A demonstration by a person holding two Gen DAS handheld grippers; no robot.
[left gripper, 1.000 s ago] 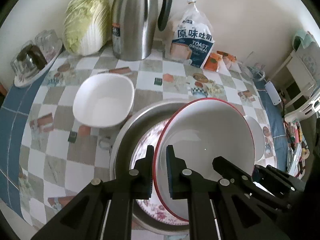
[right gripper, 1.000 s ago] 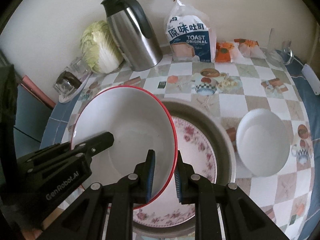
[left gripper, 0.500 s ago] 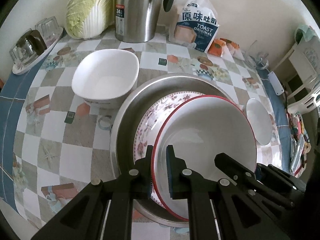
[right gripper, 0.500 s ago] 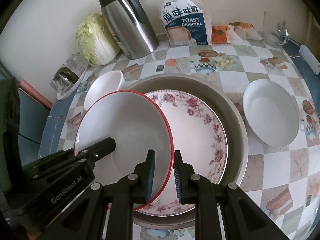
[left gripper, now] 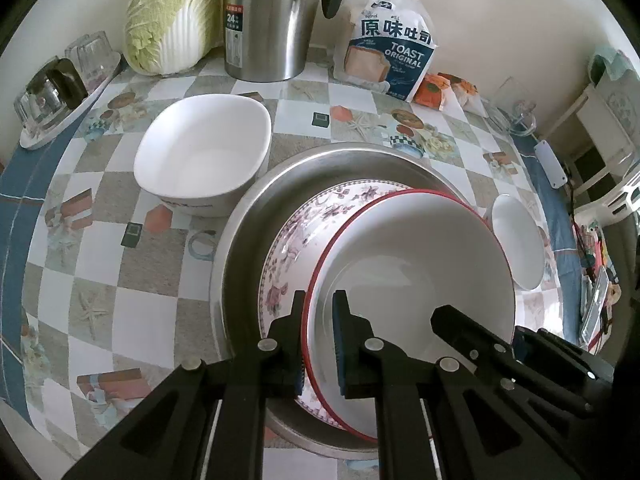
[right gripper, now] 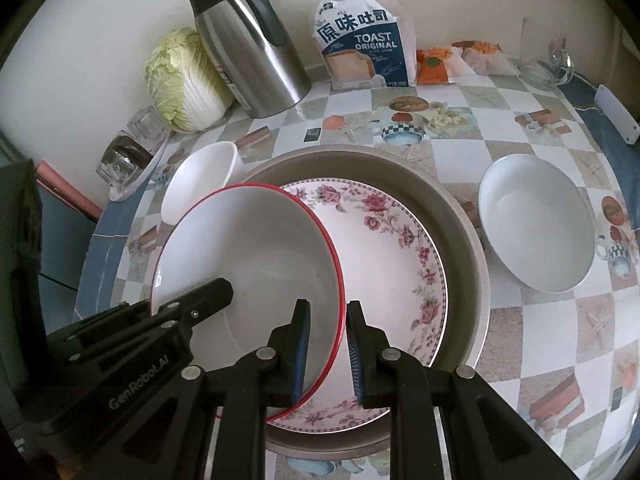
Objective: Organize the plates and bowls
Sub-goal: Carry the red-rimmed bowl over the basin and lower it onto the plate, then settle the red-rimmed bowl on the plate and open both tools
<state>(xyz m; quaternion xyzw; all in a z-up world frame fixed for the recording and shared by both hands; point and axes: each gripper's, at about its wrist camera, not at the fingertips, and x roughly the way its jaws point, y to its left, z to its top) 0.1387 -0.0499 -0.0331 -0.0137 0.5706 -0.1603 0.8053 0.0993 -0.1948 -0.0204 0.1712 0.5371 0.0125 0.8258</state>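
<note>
A white bowl with a red rim (left gripper: 412,264) (right gripper: 248,256) hangs tilted just over a floral plate (left gripper: 296,232) (right gripper: 384,248). The plate lies inside a wide metal basin (left gripper: 256,216) (right gripper: 464,240). My left gripper (left gripper: 319,340) is shut on the bowl's near-left rim. My right gripper (right gripper: 329,348) is shut on its right rim, one pad inside and one outside. Each gripper also shows in the other's view: the right gripper (left gripper: 460,324) and the left gripper (right gripper: 200,300). A white square bowl (left gripper: 204,160) (right gripper: 200,184) stands left of the basin, and a round white bowl (left gripper: 516,240) (right gripper: 536,220) to its right.
Along the back wall stand a steel thermos jug (left gripper: 268,20), a napa cabbage (left gripper: 172,12), a bag of toast (left gripper: 392,56) and orange packets (left gripper: 436,88). A tray of upturned glasses (left gripper: 60,88) sits at far left. Glass mugs (right gripper: 552,64) stand at back right.
Both grippers have carried the red-rimmed bowl down and toward the basin's middle. It now hangs low over the floral plate. Both grips are unchanged.
</note>
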